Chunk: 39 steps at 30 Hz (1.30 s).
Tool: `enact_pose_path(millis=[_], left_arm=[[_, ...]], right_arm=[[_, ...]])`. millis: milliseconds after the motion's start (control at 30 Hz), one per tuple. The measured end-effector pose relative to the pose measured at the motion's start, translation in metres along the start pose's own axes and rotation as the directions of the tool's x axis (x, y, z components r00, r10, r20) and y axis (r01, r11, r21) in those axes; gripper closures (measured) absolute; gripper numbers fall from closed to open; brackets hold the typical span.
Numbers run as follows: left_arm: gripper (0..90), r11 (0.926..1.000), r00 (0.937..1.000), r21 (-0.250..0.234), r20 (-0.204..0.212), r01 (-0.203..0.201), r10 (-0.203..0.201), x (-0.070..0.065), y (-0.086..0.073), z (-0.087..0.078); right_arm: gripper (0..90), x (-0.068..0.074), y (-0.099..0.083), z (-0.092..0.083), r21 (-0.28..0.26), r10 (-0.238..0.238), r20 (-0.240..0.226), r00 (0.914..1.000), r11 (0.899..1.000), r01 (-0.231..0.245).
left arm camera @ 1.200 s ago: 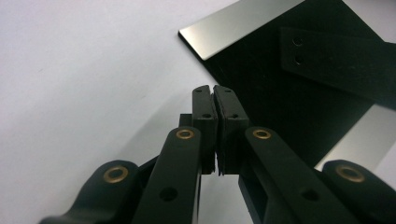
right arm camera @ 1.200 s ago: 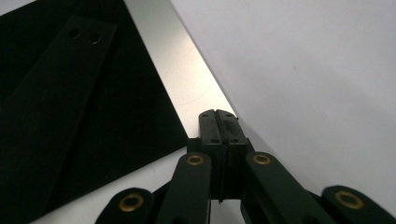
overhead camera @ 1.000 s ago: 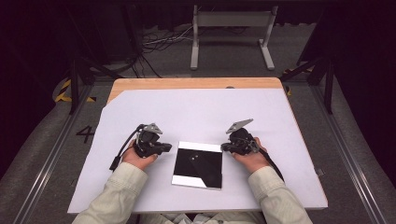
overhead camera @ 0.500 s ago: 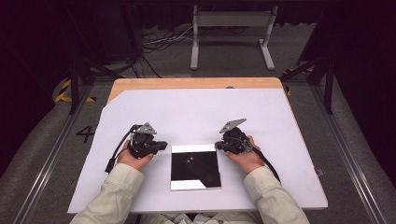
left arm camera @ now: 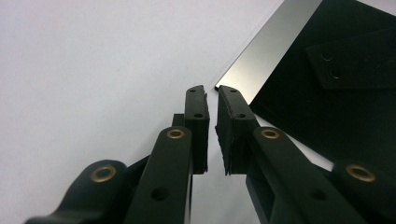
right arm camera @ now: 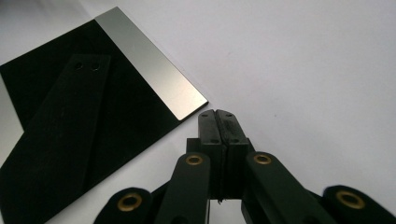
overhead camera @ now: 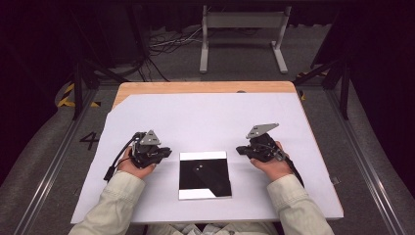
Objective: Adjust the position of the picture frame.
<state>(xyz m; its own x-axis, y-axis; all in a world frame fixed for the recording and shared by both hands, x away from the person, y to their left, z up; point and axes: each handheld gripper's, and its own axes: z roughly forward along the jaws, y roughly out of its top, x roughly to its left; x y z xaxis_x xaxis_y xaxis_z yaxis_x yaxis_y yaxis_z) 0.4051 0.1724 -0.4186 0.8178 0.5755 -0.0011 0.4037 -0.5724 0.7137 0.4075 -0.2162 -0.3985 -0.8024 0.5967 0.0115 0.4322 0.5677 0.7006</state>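
Left gripper (left arm camera: 211, 95) jaws stand narrowly apart at the mirror (left arm camera: 327, 88) corner; right gripper (right arm camera: 218, 116) jaws are pressed together, empty.

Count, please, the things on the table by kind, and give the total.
Mirror-like square plate: 1
White sheet covering the table: 1
Hand-held grippers, left gripper and right gripper: 2
Total: 4

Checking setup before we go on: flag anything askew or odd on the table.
Nothing stands out. The mirror lies flat and whole on the white sheet, roughly square to it, between the left gripper and right gripper, neither touching it.
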Motion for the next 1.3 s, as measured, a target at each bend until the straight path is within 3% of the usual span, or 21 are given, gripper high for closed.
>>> enact_pose_path(millis=[133,233,533,867,1300], left_arm=[[81.5,0.9999,0.9998,-0.014,0.022,-0.001,0.001,0.005,-0.001,-0.001],[81.3,0.9995,0.999,-0.025,0.04,0.02,-0.019,0.01,-0.002,-0.002],[81.0,0.9981,0.9975,-0.049,0.062,0.037,-0.034,0.016,-0.001,0.0],[81.0,0.9975,0.9977,-0.054,0.053,0.045,-0.042,0.018,-0.002,-0.002],[80.8,0.9963,0.9967,-0.061,0.058,0.06,-0.056,0.019,-0.002,-0.002]], right_arm=[[87.3,-0.003,-0.005,-0.011,-0.025,-0.017,-0.02,0.9997,1.0,0.017],[85.8,-0.004,-0.008,-0.02,-0.039,-0.027,-0.029,0.9992,0.999,0.026],[83.7,-0.002,-0.011,-0.026,-0.031,-0.028,-0.035,0.999,0.999,0.027],[83.4,0.011,-0.009,-0.028,-0.006,-0.071,-0.074,0.9947,0.997,0.071],[83.3,0.038,-0.005,-0.029,0.019,-0.152,-0.129,0.98,0.988,0.156]])
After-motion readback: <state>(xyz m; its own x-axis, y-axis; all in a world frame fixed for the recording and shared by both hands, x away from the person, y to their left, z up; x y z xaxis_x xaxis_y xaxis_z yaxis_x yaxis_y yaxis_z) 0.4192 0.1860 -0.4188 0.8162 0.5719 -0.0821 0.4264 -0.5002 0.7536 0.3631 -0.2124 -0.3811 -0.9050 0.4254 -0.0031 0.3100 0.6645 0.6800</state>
